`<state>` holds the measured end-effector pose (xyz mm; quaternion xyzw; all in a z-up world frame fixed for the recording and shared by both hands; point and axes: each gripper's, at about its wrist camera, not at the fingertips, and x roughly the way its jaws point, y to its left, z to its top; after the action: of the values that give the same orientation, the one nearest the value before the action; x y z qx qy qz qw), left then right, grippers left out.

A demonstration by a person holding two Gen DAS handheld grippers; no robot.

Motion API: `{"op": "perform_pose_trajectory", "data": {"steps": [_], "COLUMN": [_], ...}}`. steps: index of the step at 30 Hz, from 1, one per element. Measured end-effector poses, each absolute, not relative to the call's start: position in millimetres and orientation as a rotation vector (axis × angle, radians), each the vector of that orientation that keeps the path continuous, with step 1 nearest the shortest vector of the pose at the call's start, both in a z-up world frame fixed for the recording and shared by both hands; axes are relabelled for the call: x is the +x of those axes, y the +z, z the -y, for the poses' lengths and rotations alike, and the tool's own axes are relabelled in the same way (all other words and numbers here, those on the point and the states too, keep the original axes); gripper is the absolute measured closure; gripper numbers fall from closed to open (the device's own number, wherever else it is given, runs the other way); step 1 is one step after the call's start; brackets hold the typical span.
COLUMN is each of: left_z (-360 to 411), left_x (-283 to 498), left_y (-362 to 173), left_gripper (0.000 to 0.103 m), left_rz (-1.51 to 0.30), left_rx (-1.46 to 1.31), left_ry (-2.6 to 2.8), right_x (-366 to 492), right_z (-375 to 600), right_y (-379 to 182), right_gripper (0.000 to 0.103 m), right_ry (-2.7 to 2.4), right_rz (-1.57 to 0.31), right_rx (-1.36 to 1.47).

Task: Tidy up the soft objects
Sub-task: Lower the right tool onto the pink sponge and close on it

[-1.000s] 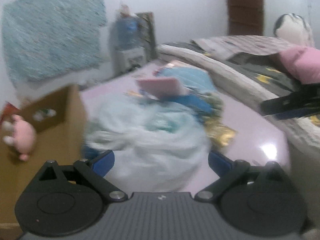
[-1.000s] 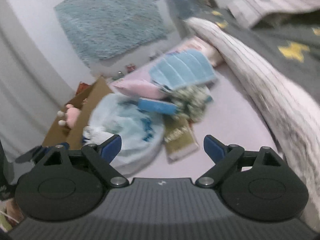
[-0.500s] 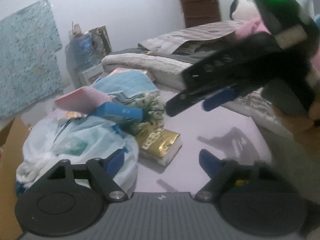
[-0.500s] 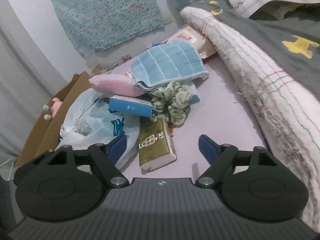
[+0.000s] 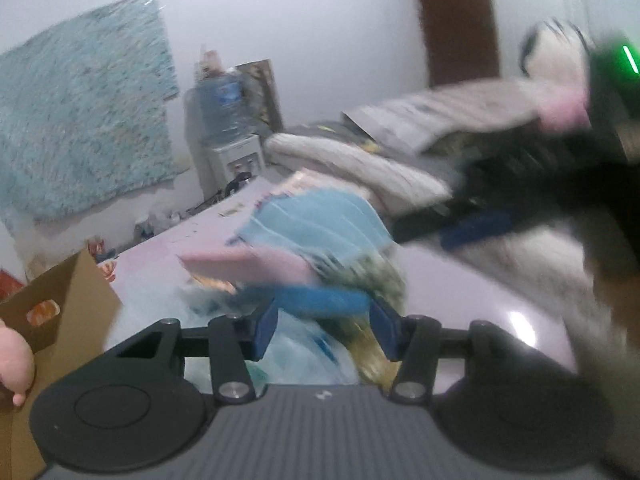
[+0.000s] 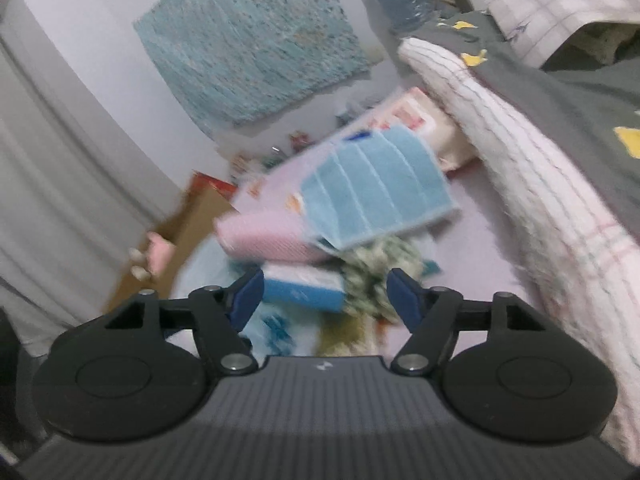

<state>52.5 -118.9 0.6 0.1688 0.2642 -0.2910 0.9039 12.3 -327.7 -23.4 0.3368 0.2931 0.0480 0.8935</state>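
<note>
A pile of soft things lies on the pale pink table (image 6: 476, 232): a blue quilted cloth (image 6: 376, 188) (image 5: 320, 220), a pink pad (image 6: 268, 236) (image 5: 244, 264), a blue box (image 6: 304, 288) (image 5: 320, 300), a green-white frilly cloth (image 6: 380, 276), a gold pack (image 5: 372, 356) and a pale plastic bag (image 5: 296, 356). My left gripper (image 5: 324, 330) hovers over the bag, its jaws closing, with the blue box just beyond its tips. My right gripper (image 6: 324, 296) is closing too, with the blue box and the frilly cloth ahead of its tips. No pad presses on anything. Both views are blurred.
A cardboard box (image 5: 64, 300) (image 6: 200, 220) with a pink plush toy (image 6: 158, 254) stands left of the pile. A bed with a striped blanket (image 6: 540, 200) runs along the right. A water dispenser (image 5: 228, 120) and a blue rug (image 6: 256, 40) are by the far wall.
Both grippers have narrowed their jaws and come closer to the pile. The left view swung right, then back onto the bag and the blue box.
</note>
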Motion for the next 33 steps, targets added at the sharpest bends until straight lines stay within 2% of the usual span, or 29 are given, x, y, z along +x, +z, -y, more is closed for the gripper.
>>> {"op": "perform_pose_trajectory", "data": {"steps": [5, 10, 14, 18, 26, 33], "left_z": [99, 95, 99, 98, 97, 78], "left_x": [121, 182, 218, 236, 235, 207], "left_y": [26, 20, 2, -11, -2, 33], "left_gripper": [0.036, 0.033, 0.035, 0.046, 0.062, 0.065], "left_rz": [-0.686, -0.871, -0.999, -1.063, -1.021, -0.932], "left_rx": [0.172, 0.056, -0.018, -0.095, -0.110, -0.154], "left_ry": [-0.562, -0.552, -0.548, -0.506, -0.483, -0.539], "right_x": [36, 63, 80, 90, 87, 77], "right_z": [345, 354, 355, 357, 358, 346], "right_y": [-27, -42, -50, -57, -72, -57], "right_gripper": [0.027, 0.025, 0.025, 0.025, 0.024, 0.024], "right_ry": [0.127, 0.163, 0.139, 0.135, 0.112, 0.161], "right_rz": [-0.577, -0.584, -0.601, -0.602, -0.623, -0.610], "right_rx": [0.856, 1.008, 1.028, 1.046, 1.071, 1.038]}}
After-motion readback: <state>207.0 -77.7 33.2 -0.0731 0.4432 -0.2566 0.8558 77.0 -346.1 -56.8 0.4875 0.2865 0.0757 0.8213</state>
